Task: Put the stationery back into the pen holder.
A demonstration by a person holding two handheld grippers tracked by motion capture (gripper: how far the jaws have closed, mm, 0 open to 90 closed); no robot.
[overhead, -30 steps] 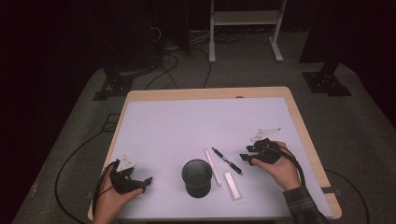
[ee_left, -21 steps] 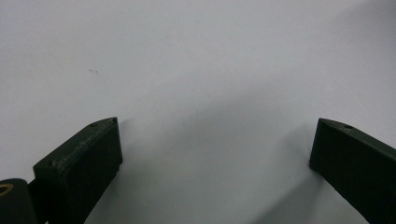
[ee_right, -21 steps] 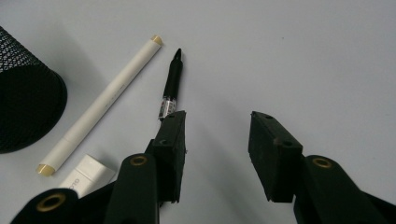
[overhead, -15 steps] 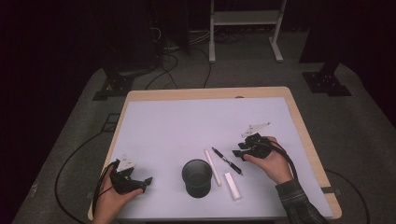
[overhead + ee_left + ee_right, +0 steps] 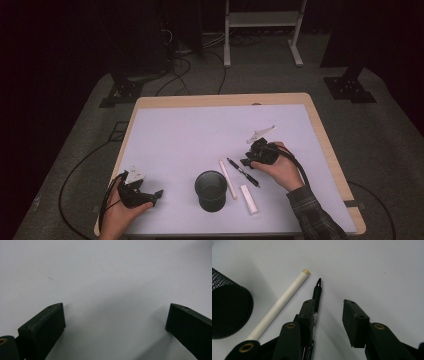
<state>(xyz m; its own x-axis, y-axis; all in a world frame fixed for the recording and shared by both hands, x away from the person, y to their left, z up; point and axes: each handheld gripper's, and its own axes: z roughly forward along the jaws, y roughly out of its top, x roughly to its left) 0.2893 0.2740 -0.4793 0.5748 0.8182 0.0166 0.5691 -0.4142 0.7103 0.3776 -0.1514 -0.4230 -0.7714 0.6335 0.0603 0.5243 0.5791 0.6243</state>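
1. Left gripper, black, in the person's left hand, rests at the near left corner of the pale lavender matte counter. Its fingers stand wide apart with only bare surface between them. Judged: parked out of the way while the other hand works.

2. Black wire-mesh cylindrical cup stands upright near the front edge, mouth open upward. Judged: the likely container for the writing things laid beside it. The mesh looks rigid, its round wall giving little flat to grip.

3. Long slim white stick with a tan tip lies flat just right of the cup, smooth and round. It would roll easily.

4. Short white rectangular block, eraser-like, lies flat just beside the stick's near end.

5. Black ballpoint pen with a rubbery grip section and metal tip lies flat on the counter, between the stick and the right hand. It is thin, round and glossy behind the grip.

6. Right gripper comes in low over the pen. Its fingers have just been closing but are not yet clamped: one touches or lies just over the barrel, the other stands clear, with bare counter in the gap. Judged: the pen sits off-centre, so the grip wants re-centring.
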